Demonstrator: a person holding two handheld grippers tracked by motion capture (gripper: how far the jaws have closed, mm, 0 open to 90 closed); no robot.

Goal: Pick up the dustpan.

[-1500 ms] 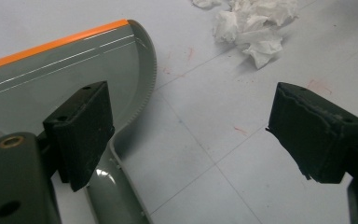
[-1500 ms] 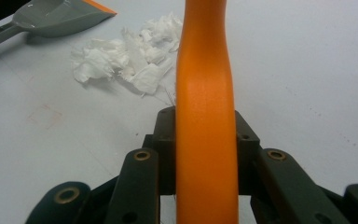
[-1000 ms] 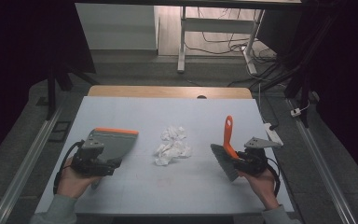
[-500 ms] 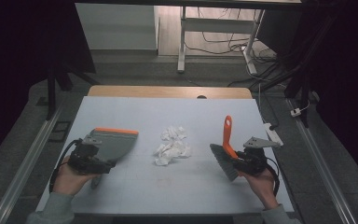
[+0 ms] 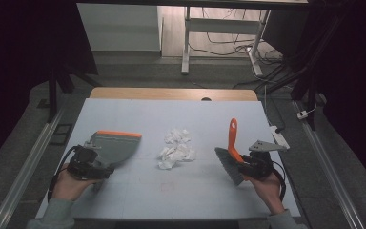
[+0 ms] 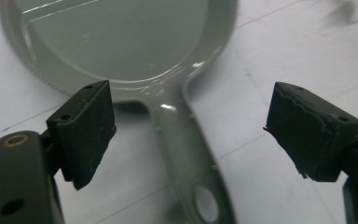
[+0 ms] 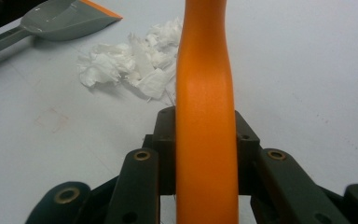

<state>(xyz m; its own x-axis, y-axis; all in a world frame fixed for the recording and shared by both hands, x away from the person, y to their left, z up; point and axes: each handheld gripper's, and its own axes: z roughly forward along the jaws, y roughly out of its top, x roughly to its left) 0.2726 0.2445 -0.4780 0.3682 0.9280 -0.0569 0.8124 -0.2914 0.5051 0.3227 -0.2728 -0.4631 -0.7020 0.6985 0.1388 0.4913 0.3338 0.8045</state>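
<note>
Brush [image 5: 232,155] first: your right gripper [image 5: 252,168] has its jaws clamped on the orange handle [image 7: 206,140], pads pressed to both sides of it, with the grey bristles hanging down toward the table [image 5: 181,114] and the handle rising away from you. Your left gripper [image 6: 186,135] is spread wide, one pad on either side of the grey dustpan handle [image 6: 186,154] and touching neither side; the dustpan [image 5: 114,148] lies flat on the table, its orange lip pointing toward the far edge.

Between the two tools, a little farther out, sits the crumpled white paper [image 5: 176,150], well apart from both the brush and the pan.

Here is where you could come unstuck. If you close the left jaws off-centre, the smooth, narrow handle may twist or slide out, and the pan would tip as you lift it. Centre the handle between the pads before you squeeze. The paper is light and loosely wadded, so a fast stroke would likely scatter the scraps or flick them past the pan, and they may spring over the lip if it rides above the table. Keep the lip down flat and facing the pile. Your grip on the brush sits low on the handle, so pressing hard on the bristles may pivot it in the jaws; sweep gently.
</note>
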